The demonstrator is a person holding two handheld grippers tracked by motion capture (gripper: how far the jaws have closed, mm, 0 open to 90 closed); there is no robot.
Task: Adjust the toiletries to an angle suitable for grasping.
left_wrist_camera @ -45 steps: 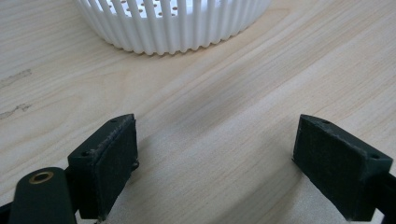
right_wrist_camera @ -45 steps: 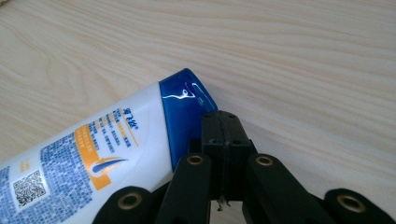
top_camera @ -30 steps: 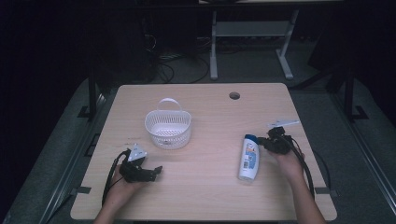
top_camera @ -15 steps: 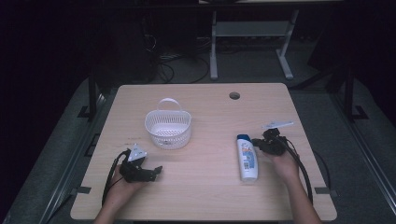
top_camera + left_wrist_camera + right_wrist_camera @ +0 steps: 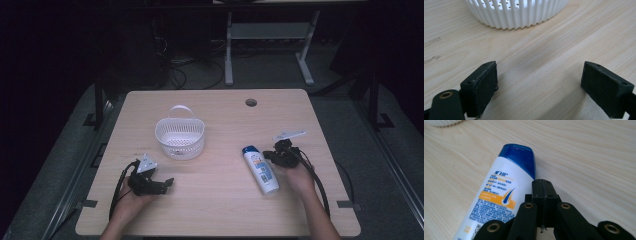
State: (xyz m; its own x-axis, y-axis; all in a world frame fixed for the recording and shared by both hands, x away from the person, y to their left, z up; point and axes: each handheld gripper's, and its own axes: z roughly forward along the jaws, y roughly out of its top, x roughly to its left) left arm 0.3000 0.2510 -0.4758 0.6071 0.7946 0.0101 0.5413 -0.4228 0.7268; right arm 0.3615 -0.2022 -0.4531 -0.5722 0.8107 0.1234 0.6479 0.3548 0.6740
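A white shampoo bottle [image 5: 261, 169] with a blue cap lies flat on the wooden table [image 5: 220, 120], right of centre. My right gripper [image 5: 270, 154] sits against the bottle's right side near the cap, jaws pressed together with nothing between them. The right gripper view has the bottle [image 5: 499, 195] lying just left of the shut jaws [image 5: 543, 185]. A white slatted basket [image 5: 179, 136] with a handle stands left of centre. My left gripper [image 5: 168, 183] rests on the table near the front left, open, with bare wood between its pads [image 5: 485, 82]. The basket [image 5: 519, 12] is ahead of it.
A round cable hole [image 5: 251, 102] is in the table's far side. A white table frame [image 5: 265, 30] and cables stand on the dark floor beyond. A grey plate [image 5: 289, 135] rides on top of the right gripper.
The right gripper has moved left against the bottle, pushing its capped end leftward so the bottle now lies at a slant. The left gripper has stayed put.
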